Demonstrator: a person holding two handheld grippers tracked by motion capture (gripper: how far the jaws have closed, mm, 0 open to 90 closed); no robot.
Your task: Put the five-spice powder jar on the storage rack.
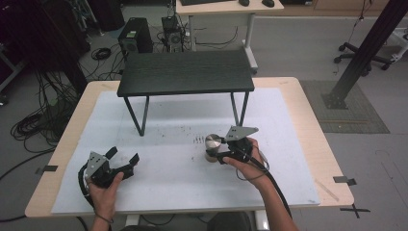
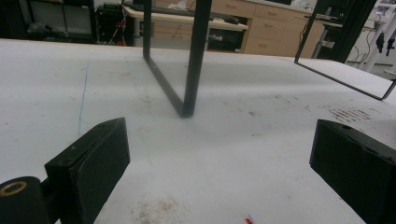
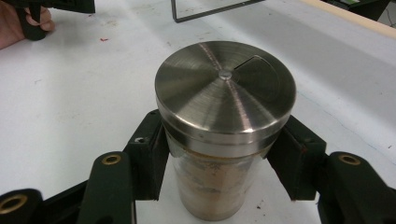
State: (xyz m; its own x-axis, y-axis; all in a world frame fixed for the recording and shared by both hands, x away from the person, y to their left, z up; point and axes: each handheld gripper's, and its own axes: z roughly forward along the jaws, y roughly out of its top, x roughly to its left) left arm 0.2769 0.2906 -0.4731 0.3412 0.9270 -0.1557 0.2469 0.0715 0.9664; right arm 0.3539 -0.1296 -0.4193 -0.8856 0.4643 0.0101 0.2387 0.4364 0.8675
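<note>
The right gripper (image 1: 226, 150) is clamped on a glass shaker jar (image 1: 212, 148) with a brushed steel lid (image 3: 225, 87), which stands on the white table mat (image 1: 183, 183) at about four o'clock from the mat's centre. In the right gripper view the jaws press against the glass on both sides just under the lid, and brown powder fills the lower part of the jar (the lid has a dark wedge-shaped opening). The jar's base appears to rest on the mat, so I judge the step in hand to be the grasp itself, with the lift not yet begun.

The left gripper (image 1: 122, 161) sits idle at about eight o'clock, its jaws spread wide with nothing between them, pointing toward the black stand (image 1: 185, 72) that occupies the twelve o'clock end of the mat; one of its legs (image 2: 194, 58) rises ahead in the left gripper view.

The next move likely calls for a straight, upright lift, since tilting could spill powder through the lid opening.
</note>
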